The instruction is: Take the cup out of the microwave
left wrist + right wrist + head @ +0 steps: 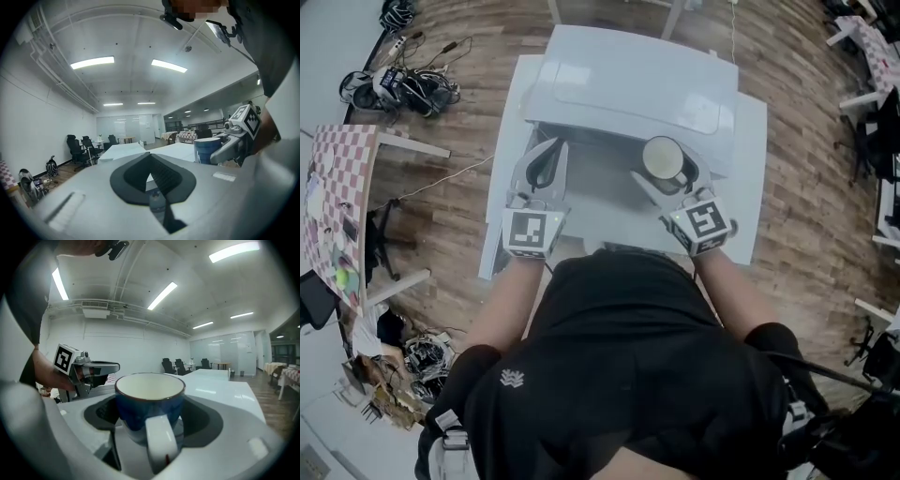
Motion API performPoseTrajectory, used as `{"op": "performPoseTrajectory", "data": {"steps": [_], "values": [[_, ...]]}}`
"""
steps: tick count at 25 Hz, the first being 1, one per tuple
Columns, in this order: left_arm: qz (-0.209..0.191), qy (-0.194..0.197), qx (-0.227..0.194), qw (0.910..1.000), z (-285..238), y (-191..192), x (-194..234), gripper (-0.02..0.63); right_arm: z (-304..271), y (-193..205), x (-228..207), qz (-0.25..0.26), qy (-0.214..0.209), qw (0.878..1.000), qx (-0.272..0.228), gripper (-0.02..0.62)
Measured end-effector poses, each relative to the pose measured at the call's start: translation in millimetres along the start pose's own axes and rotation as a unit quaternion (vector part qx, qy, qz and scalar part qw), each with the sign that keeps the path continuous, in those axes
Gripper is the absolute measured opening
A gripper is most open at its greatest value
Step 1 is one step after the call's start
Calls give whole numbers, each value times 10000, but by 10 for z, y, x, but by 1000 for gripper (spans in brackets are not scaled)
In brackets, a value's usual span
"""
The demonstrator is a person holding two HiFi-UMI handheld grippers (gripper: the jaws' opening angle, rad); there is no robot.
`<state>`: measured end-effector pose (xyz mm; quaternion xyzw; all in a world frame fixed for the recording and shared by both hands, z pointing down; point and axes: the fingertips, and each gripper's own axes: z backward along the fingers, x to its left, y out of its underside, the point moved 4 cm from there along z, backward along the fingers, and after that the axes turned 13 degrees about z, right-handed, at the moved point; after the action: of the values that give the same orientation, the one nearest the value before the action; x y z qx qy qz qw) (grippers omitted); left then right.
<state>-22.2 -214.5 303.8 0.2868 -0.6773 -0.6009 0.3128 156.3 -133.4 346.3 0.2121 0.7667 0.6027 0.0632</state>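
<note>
A blue cup with a white inside and a white handle hangs upright in front of the white microwave. My right gripper is shut on the cup. In the right gripper view the cup fills the space between the jaws of my right gripper, handle toward the camera. My left gripper hovers to the cup's left, shut and holding nothing. In its own view my left gripper has its dark pads meeting at the tips, and the cup shows at the right.
The microwave stands on a white table on a wooden floor. A table with a checked cloth is at the left, with a tangle of cables beyond it. More furniture lines the right edge.
</note>
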Motion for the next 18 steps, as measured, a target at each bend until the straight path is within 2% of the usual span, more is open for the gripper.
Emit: {"op": "performPoseTrajectory", "data": {"steps": [18], "values": [[110,-228,-219,9994,-26,-652,220,2,154,-684,-421,127,-72,9998,-162,391]]}}
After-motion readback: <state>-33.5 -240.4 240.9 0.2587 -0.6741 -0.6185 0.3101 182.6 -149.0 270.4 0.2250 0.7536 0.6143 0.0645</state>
